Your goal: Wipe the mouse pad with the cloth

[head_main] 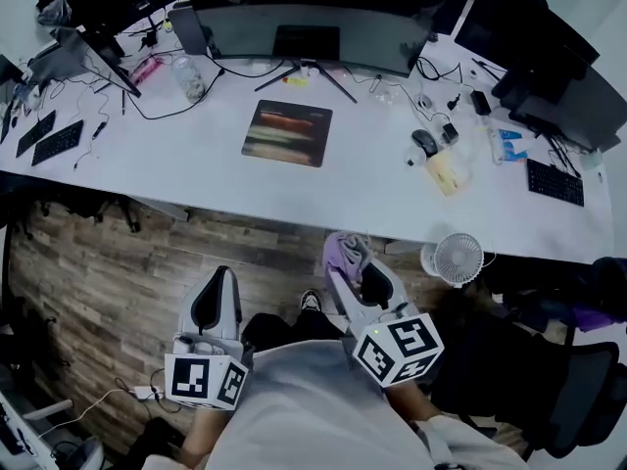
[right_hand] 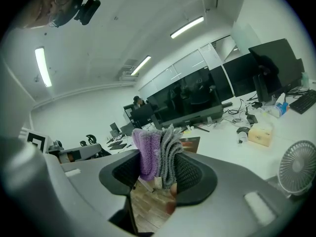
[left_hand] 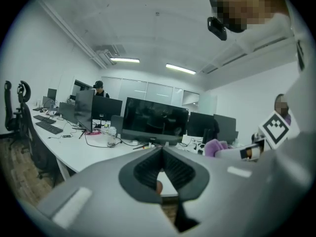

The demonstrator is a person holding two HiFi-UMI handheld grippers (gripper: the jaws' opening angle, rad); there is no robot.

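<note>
The mouse pad [head_main: 287, 132], a dark rectangle with blurred coloured bands, lies flat on the white desk [head_main: 245, 184] in front of the wide monitor [head_main: 312, 33]. My right gripper [head_main: 345, 259] is held over the floor short of the desk edge, shut on a folded purple and grey cloth [right_hand: 157, 153] that sticks up between its jaws. That cloth [head_main: 348, 254] shows at its tip in the head view. My left gripper [left_hand: 160, 154] hangs lower left, jaws together with nothing in them. In the right gripper view the mouse pad [right_hand: 191, 143] lies just beyond the cloth.
A black mouse [head_main: 424, 142], a yellow block [head_main: 447, 172], cables and a bottle [head_main: 188, 76] lie on the desk. A small white fan [head_main: 458, 258] sits at the desk's near edge on the right. Keyboards [head_main: 554, 182] lie at both ends. A black chair [head_main: 578, 390] stands right.
</note>
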